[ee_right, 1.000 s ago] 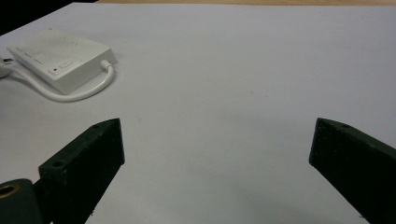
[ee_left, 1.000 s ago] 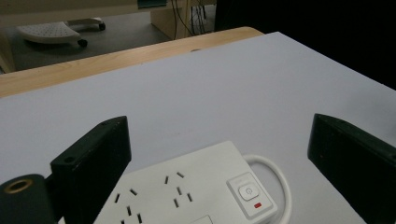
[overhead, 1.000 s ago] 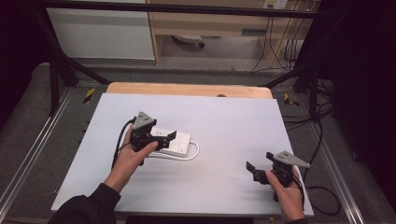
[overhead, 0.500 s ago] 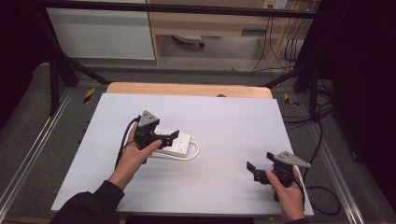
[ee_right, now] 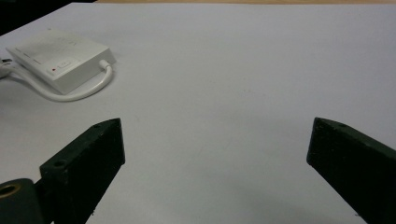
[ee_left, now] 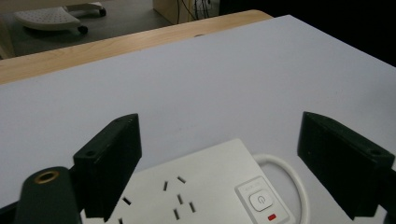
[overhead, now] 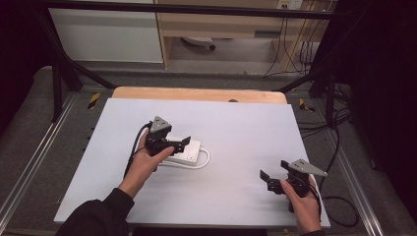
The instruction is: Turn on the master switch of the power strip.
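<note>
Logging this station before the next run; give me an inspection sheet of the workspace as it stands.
Surface: white board on a wooden table.
Job's things: white power strip lying flat, switch facing up.
Clutter: nothing seen.
Grippers: left claw open, over the strip; right claw open, above bare board near the front right corner.
Cables: strip's white cord loops beside it; black cables off the right edge.
Surroundings: black frame, cabinet.
</note>
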{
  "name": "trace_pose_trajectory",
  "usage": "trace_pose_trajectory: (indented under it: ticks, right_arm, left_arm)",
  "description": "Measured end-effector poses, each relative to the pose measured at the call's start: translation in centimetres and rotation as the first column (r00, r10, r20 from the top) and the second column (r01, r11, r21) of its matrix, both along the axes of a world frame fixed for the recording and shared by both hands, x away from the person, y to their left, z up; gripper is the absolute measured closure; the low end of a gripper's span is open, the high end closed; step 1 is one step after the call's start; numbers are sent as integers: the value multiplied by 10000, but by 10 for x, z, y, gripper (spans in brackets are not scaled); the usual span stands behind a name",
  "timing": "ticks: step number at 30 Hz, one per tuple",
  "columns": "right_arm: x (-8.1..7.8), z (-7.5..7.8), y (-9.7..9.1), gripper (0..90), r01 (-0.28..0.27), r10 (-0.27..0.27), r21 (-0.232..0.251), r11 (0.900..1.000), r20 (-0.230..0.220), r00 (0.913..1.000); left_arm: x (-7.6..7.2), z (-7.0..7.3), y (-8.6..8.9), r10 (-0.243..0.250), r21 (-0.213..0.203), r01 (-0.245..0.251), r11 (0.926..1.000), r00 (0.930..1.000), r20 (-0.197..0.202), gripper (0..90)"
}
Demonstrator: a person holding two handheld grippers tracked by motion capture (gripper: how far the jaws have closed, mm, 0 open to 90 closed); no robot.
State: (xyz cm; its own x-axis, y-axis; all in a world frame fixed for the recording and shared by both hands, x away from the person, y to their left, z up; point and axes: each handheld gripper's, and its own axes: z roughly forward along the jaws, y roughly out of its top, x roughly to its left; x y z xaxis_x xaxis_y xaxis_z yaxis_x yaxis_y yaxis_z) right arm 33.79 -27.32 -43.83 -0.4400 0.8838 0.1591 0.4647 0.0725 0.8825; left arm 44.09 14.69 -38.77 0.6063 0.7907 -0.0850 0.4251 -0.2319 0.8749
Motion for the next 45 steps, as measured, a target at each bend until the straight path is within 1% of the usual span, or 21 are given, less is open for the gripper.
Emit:
trace_pose_trajectory:
  ticks: [2, 7, 10, 13, 15, 20, 23, 27, 29, 30, 31, 33, 36, 37, 39, 41, 45]
  right_arm:
    - [0, 0, 0, 47, -1, 1, -3, 10000, 3, 10000]
    - [0, 0, 0, 47, -13, 13, 4, 10000, 1, 10000]
    - [0, 0, -1, 48, -5, 5, 6, 10000, -6, 10000]
    - [0, 0, -1, 48, 2, -2, 12, 10000, -10, 10000]
    - [0, 0, -1, 48, 3, -3, 18, 10000, -12, 10000]
    - [0, 0, -1, 48, 4, -4, 25, 10000, -14, 10000]
    - [0, 0, -1, 48, 8, -8, 25, 10000, -16, 10000]
    - [0, 0, -1, 48, 10, -10, 29, 10000, -17, 10000]
    - [0, 0, -1, 49, 25, -24, 43, 10000, -22, 10000]
    - [0, 0, -1, 49, 17, -17, 51, 10000, -6, 10000]
    - [0, 0, -1, 49, 8, -8, 35, 10000, -14, 10000]
    - [0, 0, -1, 49, -6, 6, -12, 10000, -26, 10000]
    - [0, -1, 0, 49, 10, -10, 0, 10000, -47, 10000]
    - [0, -1, 0, 49, 26, -26, 15, 10000, -66, 10000]
    - [0, -1, 0, 49, 30, -29, 45, 10000, -77, 10000]
    - [0, -1, 0, 49, 11, -11, 60, 10000, -72, 10000]
    - [0, -1, -1, 49, 36, -35, 106, 9999, -67, 10000]
  left_arm:
    - [1, -1, -1, 15, 42, -15, 10000, 10000, -12, 175]
    - [2, -2, -2, -55, 79, 55, 10000, 10000, -55, 289]
    - [3, -3, -4, -141, 188, 144, 9997, 9998, -142, 344]
    - [3, -4, -5, -211, 207, 216, 9996, 9996, -209, 389]
    - [4, -5, -6, -317, 183, 321, 9993, 9992, -247, 435]
    - [4, -7, -8, -485, 403, 499, 9979, 9982, -350, 517]
    - [4, -9, -9, -508, 408, 525, 9978, 9978, -422, 577]
    - [3, -11, -12, -863, 362, 885, 9954, 9945, -598, 663]
    - [3, -11, -12, -906, 409, 931, 9948, 9941, -603, 697]
    - [1, -11, -13, -974, 348, 996, 9944, 9933, -620, 711]
    - [1, -11, -13, -1033, 408, 1060, 9935, 9926, -633, 730]
    - [1, -11, -12, -1093, 390, 1121, 9929, 9917, -676, 774]
    - [1, -13, -11, -1049, 327, 1076, 9937, 9916, -759, 833]
    - [1, -13, -11, -1049, 327, 1076, 9937, 9916, -759, 845]
    - [2, -16, -10, -944, 250, 970, 9950, 9915, -893, 869]
    - [1, -17, -11, -971, 311, 1005, 9944, 9906, -966, 886]
    - [1, -18, -13, -1019, 277, 1053, 9941, 9893, -1047, 899]
